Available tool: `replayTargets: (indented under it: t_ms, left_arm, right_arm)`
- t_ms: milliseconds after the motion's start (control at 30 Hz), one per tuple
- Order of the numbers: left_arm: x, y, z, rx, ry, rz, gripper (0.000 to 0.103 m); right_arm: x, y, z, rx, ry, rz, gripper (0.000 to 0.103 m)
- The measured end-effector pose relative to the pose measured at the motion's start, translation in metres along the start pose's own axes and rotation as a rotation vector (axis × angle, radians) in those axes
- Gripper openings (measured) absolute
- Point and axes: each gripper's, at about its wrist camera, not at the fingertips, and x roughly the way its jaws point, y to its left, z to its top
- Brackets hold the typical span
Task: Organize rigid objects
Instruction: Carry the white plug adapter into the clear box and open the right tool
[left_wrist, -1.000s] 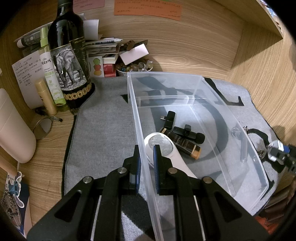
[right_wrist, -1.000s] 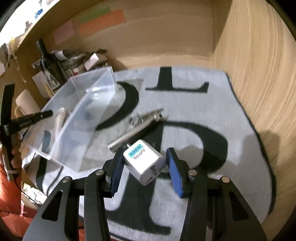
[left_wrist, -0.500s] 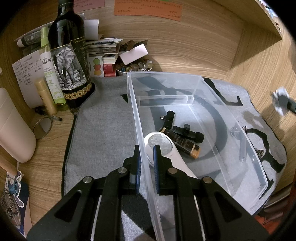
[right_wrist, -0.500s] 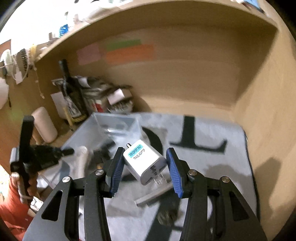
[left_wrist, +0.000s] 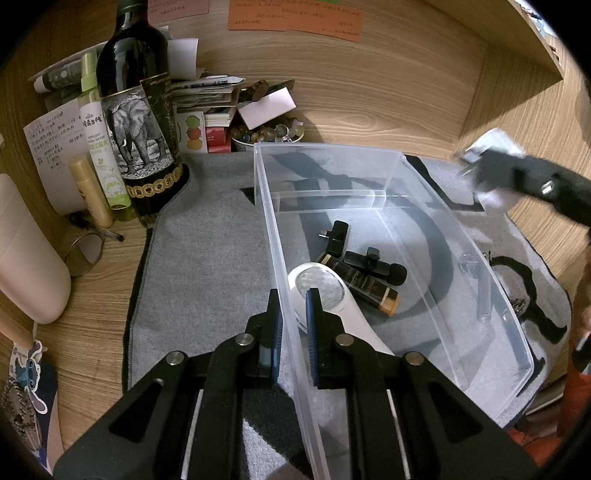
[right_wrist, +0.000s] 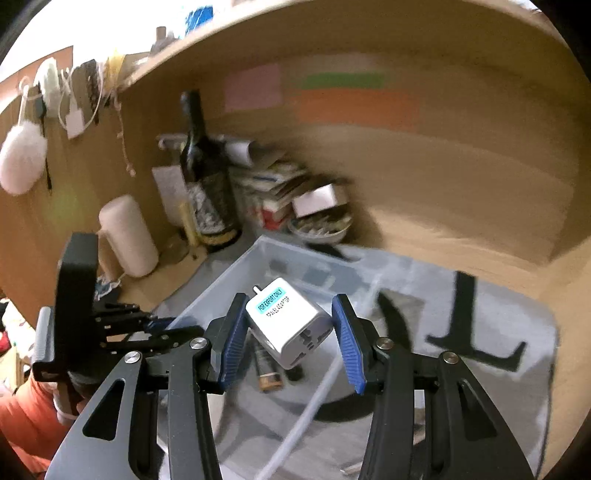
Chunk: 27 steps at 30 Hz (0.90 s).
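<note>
I am gripping the white cube-shaped travel adapter (right_wrist: 291, 326) in my right tongs (right_wrist: 290, 341), hovering above the clear plastic bin (left_wrist: 417, 184) below them; my left tongs (left_wrist: 293, 314) are pinching its wall. Next, lower and release.

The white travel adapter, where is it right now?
In the right wrist view the travel adapter sits clamped in the right gripper, held in the air above the clear plastic bin.

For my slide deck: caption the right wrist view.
Right gripper carries a white travel adapter above the clear plastic bin.
</note>
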Motion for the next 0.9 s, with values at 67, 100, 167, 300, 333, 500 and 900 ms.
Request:
replayTargets:
  t_ms: [67, 100, 167, 300, 333, 500, 900]
  left_arm:
    - [0.0, 0.0, 0.0, 0.0, 0.0, -0.001, 0.012]
    - [0.0, 0.0, 0.0, -0.001, 0.0, -0.001, 0.012]
    - [0.0, -0.001, 0.0, -0.001, -0.001, -0.002, 0.012]
    - [0.0, 0.0, 0.0, -0.002, 0.0, -0.002, 0.011]
    - [0.0, 0.0, 0.0, -0.001, -0.001, -0.002, 0.011]
    - [-0.001, -0.001, -0.001, -0.002, -0.001, -0.002, 0.012]
    - [0.0, -0.001, 0.0, -0.002, -0.001, -0.003, 0.011]
  right_arm:
    - [0.014, 0.003, -0.002, -0.002, 0.035, 0.019, 0.043]
    - [0.02, 0.004, -0.002, -0.002, 0.05, 0.025, 0.043]
    - [0.033, 0.005, -0.005, 0.001, 0.091, 0.04, 0.043]
    - [0.054, 0.005, -0.013, 0.003, 0.178, 0.064, 0.043]
    - [0.058, 0.006, -0.015, 0.0, 0.196, 0.069, 0.043]
    - [0.073, 0.011, -0.024, -0.025, 0.27, 0.073, 0.043]
    - [0.078, 0.027, -0.031, -0.098, 0.328, 0.071, 0.043]
